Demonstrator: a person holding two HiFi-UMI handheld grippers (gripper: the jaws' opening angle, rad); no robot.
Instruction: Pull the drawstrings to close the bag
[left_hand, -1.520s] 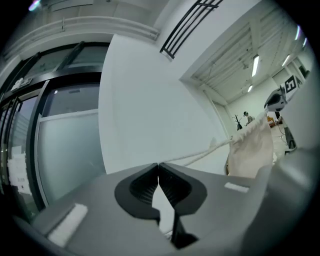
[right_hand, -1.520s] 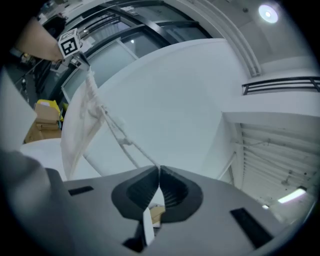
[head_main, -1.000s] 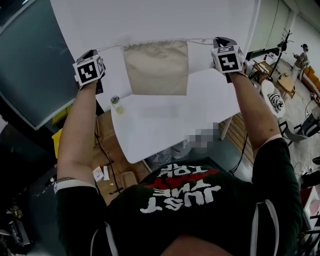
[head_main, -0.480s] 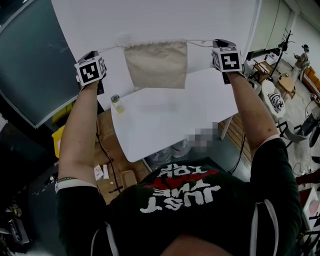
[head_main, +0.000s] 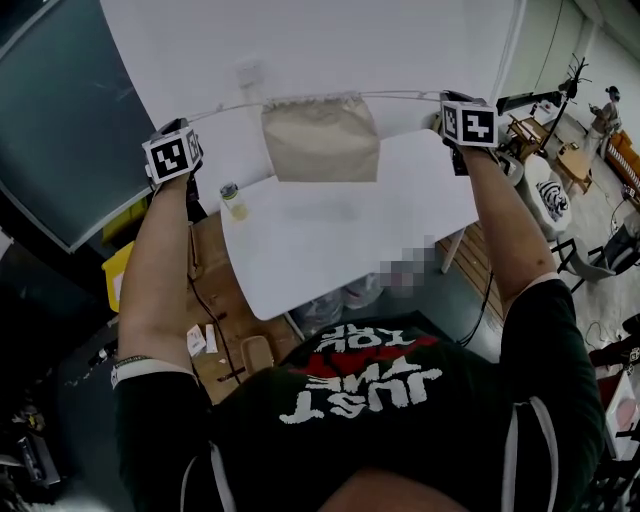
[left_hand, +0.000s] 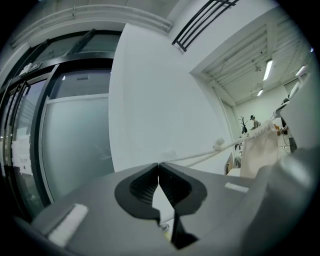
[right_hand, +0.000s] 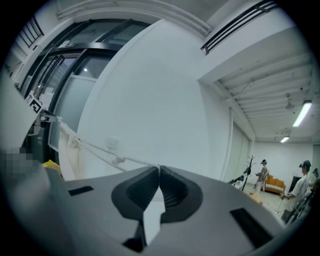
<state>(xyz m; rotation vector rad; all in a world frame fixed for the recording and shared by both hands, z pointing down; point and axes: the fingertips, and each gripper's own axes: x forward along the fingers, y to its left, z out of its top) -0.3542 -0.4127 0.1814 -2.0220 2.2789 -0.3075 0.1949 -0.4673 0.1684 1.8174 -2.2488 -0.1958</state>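
1. Head view: The beige cloth bag (head_main: 320, 140) is held in the air over the white table (head_main: 330, 250), at 12 o'clock in the picture. From its mouth the left drawstring (head_main: 225, 108) runs toward 9 o'clock to the left gripper (head_main: 185, 128), and the right drawstring (head_main: 405, 96) runs toward 3 o'clock to the right gripper (head_main: 447, 100). The top hem is seen gathered, but not fully bunched. The bag is judged to be light, soft and empty, so little force should be needed.

2. Left gripper view: The jaws of the left gripper (left_hand: 158, 165) are pressed together, and the left drawstring (left_hand: 195, 158) is pinched at their tips. The cord leaves toward 2 o'clock, past a knot (left_hand: 218, 144), to the bag (left_hand: 260, 150). Such a thin cord is judged likely to slip, so a hold near the knot would be safer.

3. Right gripper view: The jaws of the right gripper (right_hand: 159, 167) are likewise pressed together on the right drawstring (right_hand: 100, 151), which goes out toward 10 o'clock to the bag (right_hand: 67, 150). A level, opposite pull is judged to be best.
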